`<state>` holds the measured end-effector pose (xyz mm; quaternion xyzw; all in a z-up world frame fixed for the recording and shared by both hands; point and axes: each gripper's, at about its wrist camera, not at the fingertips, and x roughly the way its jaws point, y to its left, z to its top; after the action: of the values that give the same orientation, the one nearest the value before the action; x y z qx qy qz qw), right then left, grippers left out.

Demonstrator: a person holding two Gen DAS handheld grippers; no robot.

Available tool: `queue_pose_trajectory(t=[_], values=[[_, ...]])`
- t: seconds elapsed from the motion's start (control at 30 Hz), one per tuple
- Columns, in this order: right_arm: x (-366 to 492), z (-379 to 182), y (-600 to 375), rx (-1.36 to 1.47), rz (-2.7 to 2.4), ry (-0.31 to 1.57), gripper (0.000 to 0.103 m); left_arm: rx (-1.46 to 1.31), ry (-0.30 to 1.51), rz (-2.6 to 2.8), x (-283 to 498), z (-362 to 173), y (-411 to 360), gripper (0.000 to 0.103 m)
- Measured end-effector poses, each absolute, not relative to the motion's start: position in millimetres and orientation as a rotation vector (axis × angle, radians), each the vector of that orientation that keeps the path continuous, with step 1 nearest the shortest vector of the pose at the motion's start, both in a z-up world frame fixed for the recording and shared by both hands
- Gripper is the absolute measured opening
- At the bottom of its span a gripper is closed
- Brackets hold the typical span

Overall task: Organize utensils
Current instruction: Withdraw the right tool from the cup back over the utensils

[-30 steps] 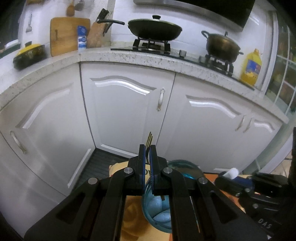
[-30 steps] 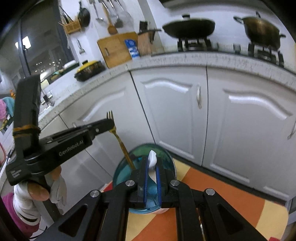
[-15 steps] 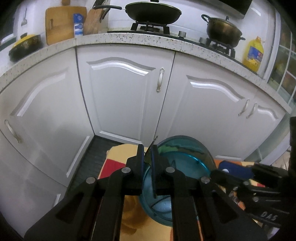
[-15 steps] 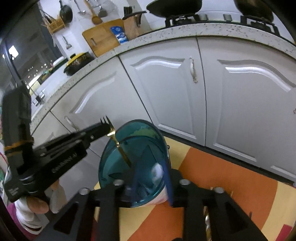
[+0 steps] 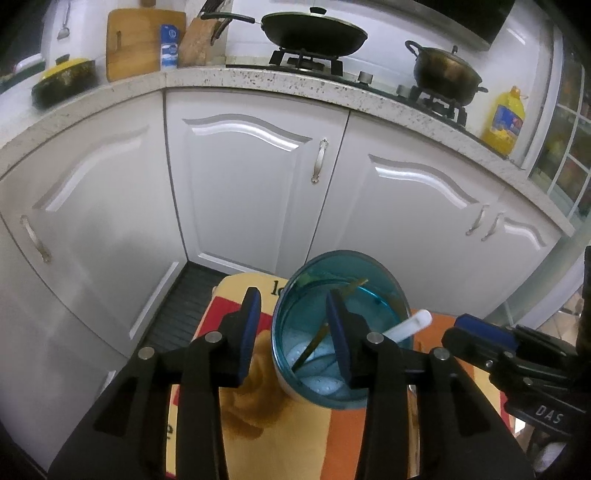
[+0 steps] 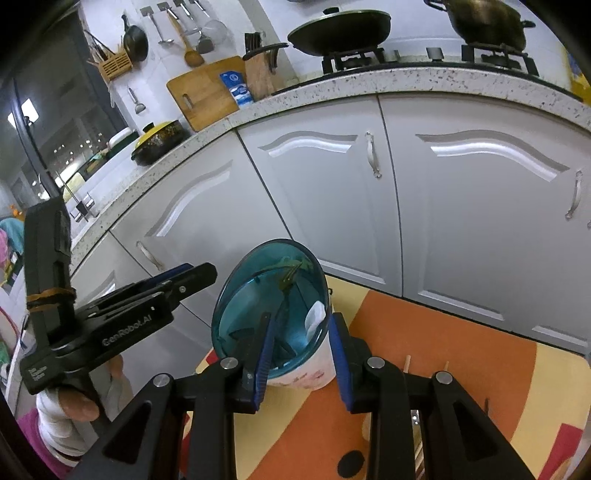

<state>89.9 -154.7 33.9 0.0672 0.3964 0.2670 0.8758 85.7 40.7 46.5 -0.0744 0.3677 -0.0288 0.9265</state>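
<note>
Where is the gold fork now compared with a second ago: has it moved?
Yes. The gold fork has dropped from the left tongs down into the blue cup.

A home kitchen: a wok [image 5: 314,31] and pot [image 5: 445,75] on a gas hob, speckled countertop [image 5: 258,79], white cabinets [image 5: 243,184], hanging utensils [image 6: 177,29].

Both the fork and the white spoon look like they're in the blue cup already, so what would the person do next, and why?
Probably lift both hand-held grippers away. The fork and white spoon stand loose inside the blue cup; the left hand-held gripper is opening with nothing between its pads, and the right hand-held gripper stands open too.
</note>
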Motion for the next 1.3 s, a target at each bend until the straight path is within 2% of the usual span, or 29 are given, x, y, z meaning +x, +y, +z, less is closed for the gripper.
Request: queue_pose_trajectory(t=[0.5,1.07,1.17,1.3], values=[[45,48,-166,0.104,0.49,0.775,0.036,-0.123,0.715,-0.091,36,59,11,0.042],[-5,47,-217,0.18,0.401,0.77,0.039,-0.1,0.755,-0.178,0,56,-41,0.043],[-13,46,-223,0.187,0.391,0.771,0.039,-0.09,0.759,-0.197,-7,55,-51,0.051],[-24,45,-229,0.185,0.378,0.769,0.04,-0.084,0.759,-0.218,-16,54,-61,0.052]])
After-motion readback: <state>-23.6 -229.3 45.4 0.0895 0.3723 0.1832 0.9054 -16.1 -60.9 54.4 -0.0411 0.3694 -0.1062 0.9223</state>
